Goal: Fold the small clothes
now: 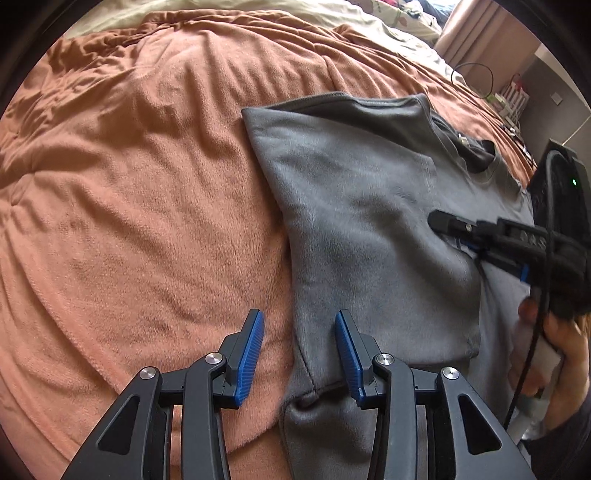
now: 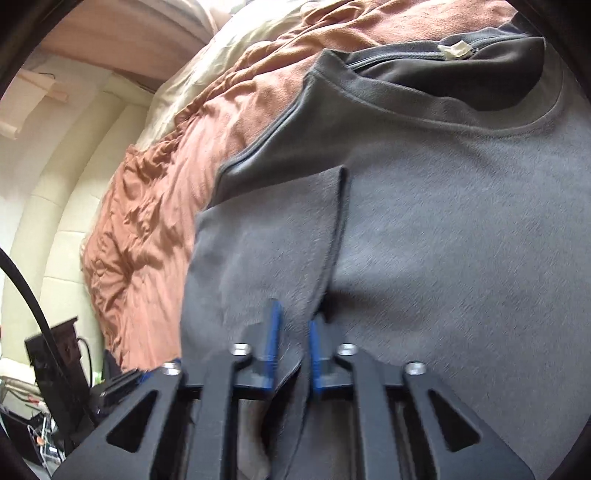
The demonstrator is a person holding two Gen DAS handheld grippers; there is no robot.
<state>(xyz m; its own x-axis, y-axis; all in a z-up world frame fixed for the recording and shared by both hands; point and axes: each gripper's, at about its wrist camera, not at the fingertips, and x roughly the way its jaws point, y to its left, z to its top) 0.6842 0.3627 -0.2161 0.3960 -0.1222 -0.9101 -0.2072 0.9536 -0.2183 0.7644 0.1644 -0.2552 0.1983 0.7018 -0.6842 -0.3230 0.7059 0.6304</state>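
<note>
A grey short-sleeved shirt (image 1: 354, 206) lies flat on an orange blanket (image 1: 140, 192), with its left side folded over onto the body. My left gripper (image 1: 299, 314) is open low over the shirt's near left edge, which runs between the two blue pads. My right gripper (image 1: 443, 225), held by a hand (image 1: 554, 350), reaches in from the right onto the folded flap. In the right wrist view, the right gripper (image 2: 294, 314) is shut on the edge of that folded flap (image 2: 266, 236). The shirt's collar (image 2: 424, 118) with a pale label lies beyond it.
A cream duvet (image 1: 388, 22) lies past the orange blanket. Beside the bed are a curtain (image 1: 491, 33), a looped cable (image 1: 472, 79) and small clutter. A cream padded headboard (image 2: 74, 177) and a dark box with wires (image 2: 55, 354) sit off the bed's edge.
</note>
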